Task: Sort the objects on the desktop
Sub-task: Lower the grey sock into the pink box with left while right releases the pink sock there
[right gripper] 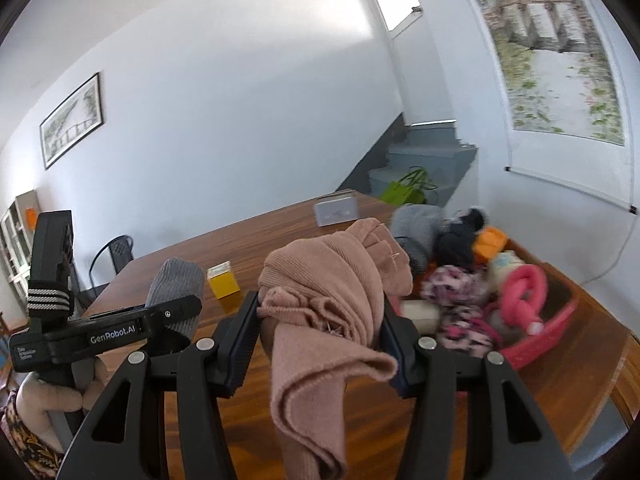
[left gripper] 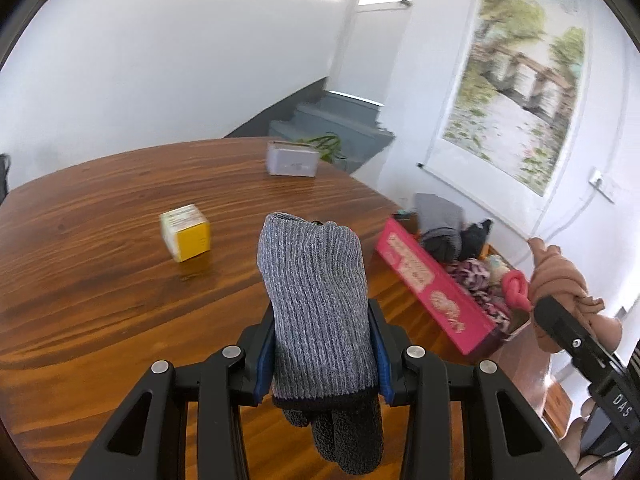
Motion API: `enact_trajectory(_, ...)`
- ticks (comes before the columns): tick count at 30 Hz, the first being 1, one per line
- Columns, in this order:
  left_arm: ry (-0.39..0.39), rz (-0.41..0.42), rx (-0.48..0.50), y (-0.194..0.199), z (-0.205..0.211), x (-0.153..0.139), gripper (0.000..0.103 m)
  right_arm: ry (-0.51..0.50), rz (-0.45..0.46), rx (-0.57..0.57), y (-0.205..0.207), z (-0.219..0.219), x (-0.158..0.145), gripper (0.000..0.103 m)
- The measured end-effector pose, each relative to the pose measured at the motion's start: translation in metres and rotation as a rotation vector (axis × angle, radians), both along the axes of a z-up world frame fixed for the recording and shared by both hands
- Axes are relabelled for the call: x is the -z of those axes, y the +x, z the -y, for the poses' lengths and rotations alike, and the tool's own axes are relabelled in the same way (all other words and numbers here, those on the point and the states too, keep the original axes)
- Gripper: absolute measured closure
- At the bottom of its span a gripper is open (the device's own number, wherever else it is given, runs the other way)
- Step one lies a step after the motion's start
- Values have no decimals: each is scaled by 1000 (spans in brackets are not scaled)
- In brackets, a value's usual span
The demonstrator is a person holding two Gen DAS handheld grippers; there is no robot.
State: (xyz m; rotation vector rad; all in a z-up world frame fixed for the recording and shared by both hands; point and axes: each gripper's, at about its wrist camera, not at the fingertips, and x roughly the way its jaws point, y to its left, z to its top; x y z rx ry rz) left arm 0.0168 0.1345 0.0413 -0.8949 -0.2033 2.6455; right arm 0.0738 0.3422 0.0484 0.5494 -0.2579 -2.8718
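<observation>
Left tongs clamped on grey glove, right tongs on pink glove; both mid-carry. Next: drop into pink bin, right.

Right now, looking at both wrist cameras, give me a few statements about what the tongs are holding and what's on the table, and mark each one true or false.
1. The left tongs are shut on a grey knitted glove. True.
2. The right tongs are open, holding nothing. False: they grip a dusty-pink knitted garment.
3. A yellow box stands on the wooden table. True.
4. The pink bin is empty. False: it holds a jumble of dark, patterned and pink fabric items.
5. The white box sits next to the yellow box, touching it. False: it stands apart, near the table's far edge.
</observation>
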Motion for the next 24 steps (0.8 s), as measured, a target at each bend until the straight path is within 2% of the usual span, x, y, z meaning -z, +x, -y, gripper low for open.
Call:
enact_trajectory(6,9,-16,109,-10,-45,-12,61,-7,-49,154,29,-54,-15,44)
enact_trajectory(9,4,-34,165,-13,-67,-21,61,-2,-61,205,28,-72,-22,44)
enact_trajectory(17,72,-28,337,-34,-129,-47,61,-2,-83,324,22,-116,-36,44)
enact_trajectory(21,96,15,420,-45,-168,-39,61,-15,-87,335,11,-130,-38,44)
enact_trajectory(24,93,67,459,-54,-193,-22,61,-24,-85,326,2,-137,-42,44)
